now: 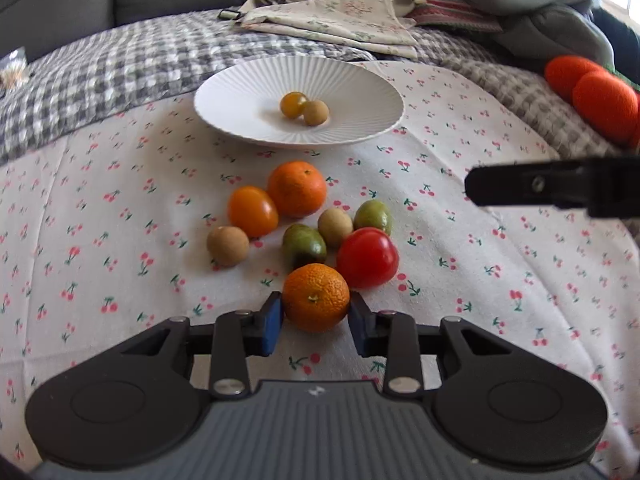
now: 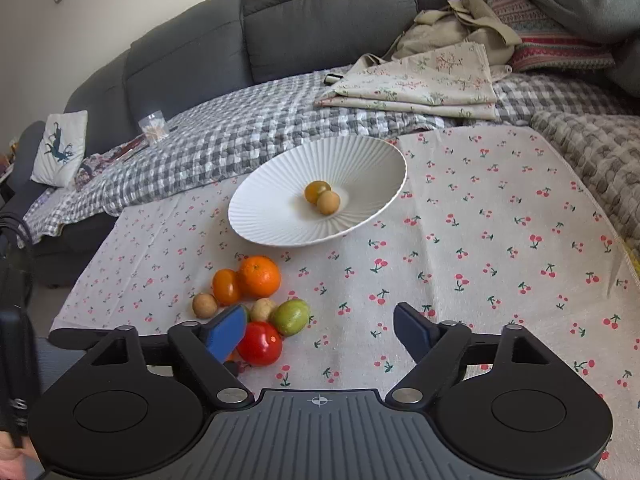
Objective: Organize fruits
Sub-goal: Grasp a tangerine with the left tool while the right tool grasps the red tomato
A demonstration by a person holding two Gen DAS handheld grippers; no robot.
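The left gripper (image 1: 316,322) brackets a mandarin (image 1: 316,297) at the lower centre of the left wrist view, its blue pads (image 1: 272,322) set close on either side of the fruit, which rests on the cherry-print cloth (image 1: 500,248); whether the pads already press the peel cannot be told, and the jaws look narrowed around it rather than clamped. The position suggests a pick-up of the nearest fruit in the pile, likely bound for the plate beyond.

Just behind the mandarin lie a red tomato (image 1: 367,257), two green fruits (image 1: 304,245) and a small tan fruit (image 1: 335,227), with a second tan fruit (image 1: 227,246), an orange tomato (image 1: 253,211) and a second mandarin (image 1: 297,188) farther back, all bunched together at mid-frame.

The right gripper (image 2: 320,330) hangs low over the cloth to the right of the pile with its jaws spread wide and nothing between them, apparently waiting its turn.

Farther up, the white ribbed plate (image 1: 360,80) already holds a yellow tomato (image 1: 293,104) and a tan fruit (image 1: 316,112), touching at its centre, so sorting appears barely begun.

Beyond sit a checked blanket (image 2: 240,140), folded floral fabric (image 2: 432,80) and a grey sofa (image 2: 320,16). No brand name or readable writing shows anywhere.
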